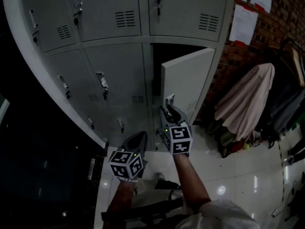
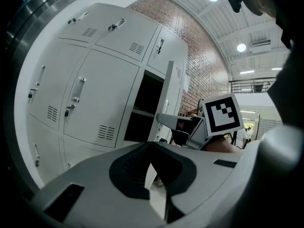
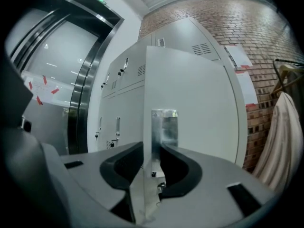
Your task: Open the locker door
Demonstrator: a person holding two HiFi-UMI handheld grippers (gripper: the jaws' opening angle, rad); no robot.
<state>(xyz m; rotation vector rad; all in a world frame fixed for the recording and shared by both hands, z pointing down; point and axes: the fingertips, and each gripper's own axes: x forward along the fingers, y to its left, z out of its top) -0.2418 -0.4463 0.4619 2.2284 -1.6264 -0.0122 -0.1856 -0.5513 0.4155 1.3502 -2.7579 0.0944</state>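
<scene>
A grey locker bank [image 1: 114, 70] fills the head view. One locker door [image 1: 187, 78] on its right column stands swung out, with a dark compartment [image 1: 164, 61] behind it. My right gripper [image 1: 168, 110] points level at the door's free edge, shut on the metal handle plate [image 3: 164, 127]: one pad lies on each side of it. The door [image 3: 199, 108] fills the right gripper view. My left gripper [image 1: 139, 136] hangs lower and to the left, shut and holding nothing. In the left gripper view [image 2: 151, 145] the door's edge [image 2: 167, 96] and the right gripper's marker cube [image 2: 221, 114] show.
The other locker doors [image 1: 116, 73] are closed, with handles and vents. A brick wall [image 1: 248, 51] with pinned papers [image 1: 243, 23] runs to the right. Clothes [image 1: 245, 101] hang on a rack close to the open door. A glossy tiled floor [image 1: 238, 175] lies below, a dark glass doorway [image 3: 80, 94] to the left.
</scene>
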